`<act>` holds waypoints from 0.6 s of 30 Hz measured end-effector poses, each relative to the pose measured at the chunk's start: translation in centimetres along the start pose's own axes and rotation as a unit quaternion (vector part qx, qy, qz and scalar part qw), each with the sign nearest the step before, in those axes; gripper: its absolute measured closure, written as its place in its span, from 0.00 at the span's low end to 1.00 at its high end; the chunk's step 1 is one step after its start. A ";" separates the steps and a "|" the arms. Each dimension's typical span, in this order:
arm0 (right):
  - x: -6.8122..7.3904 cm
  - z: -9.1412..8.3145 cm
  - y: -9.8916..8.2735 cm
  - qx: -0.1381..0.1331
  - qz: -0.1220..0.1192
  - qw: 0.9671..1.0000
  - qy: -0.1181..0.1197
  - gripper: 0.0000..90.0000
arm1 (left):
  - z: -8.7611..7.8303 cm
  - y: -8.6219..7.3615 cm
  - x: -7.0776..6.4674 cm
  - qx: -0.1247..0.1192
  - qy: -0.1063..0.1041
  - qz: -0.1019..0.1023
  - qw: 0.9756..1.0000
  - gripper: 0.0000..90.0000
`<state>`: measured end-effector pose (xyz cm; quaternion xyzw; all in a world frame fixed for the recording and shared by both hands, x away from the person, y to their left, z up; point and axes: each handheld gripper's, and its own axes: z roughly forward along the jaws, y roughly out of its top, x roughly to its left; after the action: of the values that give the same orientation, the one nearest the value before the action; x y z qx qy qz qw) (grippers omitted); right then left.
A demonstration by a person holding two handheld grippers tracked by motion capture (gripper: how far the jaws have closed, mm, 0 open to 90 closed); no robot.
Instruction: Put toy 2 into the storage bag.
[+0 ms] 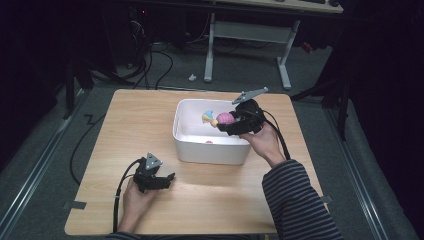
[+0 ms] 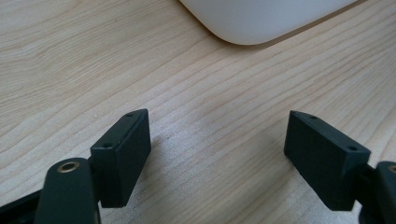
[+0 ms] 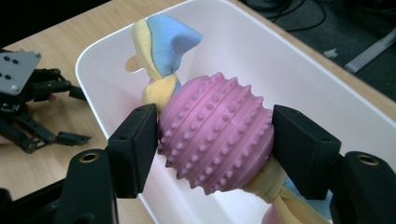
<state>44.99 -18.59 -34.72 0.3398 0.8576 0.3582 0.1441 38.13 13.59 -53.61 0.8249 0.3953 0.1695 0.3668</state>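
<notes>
A pink studded ball toy (image 3: 217,135) with yellow and blue cloth knotted through it hangs over the white bin (image 3: 299,70). My right gripper (image 3: 215,140) is shut on the ball, one pad on each side. From above, the toy (image 1: 224,118) and the right gripper (image 1: 231,125) sit over the bin's (image 1: 186,145) right half. My left gripper (image 1: 167,180) rests low over the wooden table (image 1: 130,125) near the front left, a hand around it. Its jaws (image 2: 217,154) stand wide open with only bare wood between them.
A small pink bit (image 1: 209,142) lies on the bin's floor. The bin's rounded corner (image 2: 261,23) lies just ahead of the left gripper. Cables (image 1: 165,60) and a desk frame (image 1: 250,40) stand on the grey floor beyond the table's far edge.
</notes>
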 end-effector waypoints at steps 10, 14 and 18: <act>1.0 1.3 -0.2 0.028 -0.015 0.999 0.026 0.38 | 0.0 0.0 0.0 0.000 0.000 -0.001 1.000 0.26; 1.3 1.9 -0.5 0.038 -0.015 0.999 0.034 0.38 | 0.0 0.0 0.0 0.000 0.000 0.000 1.000 0.26; 1.4 2.3 -0.8 0.047 -0.013 0.998 0.036 0.37 | 0.0 0.0 0.0 0.000 0.000 0.000 1.000 0.25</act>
<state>44.70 -16.88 -36.92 0.3221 0.8825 0.3274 0.1012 38.14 13.60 -53.60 0.8250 0.3954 0.1693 0.3665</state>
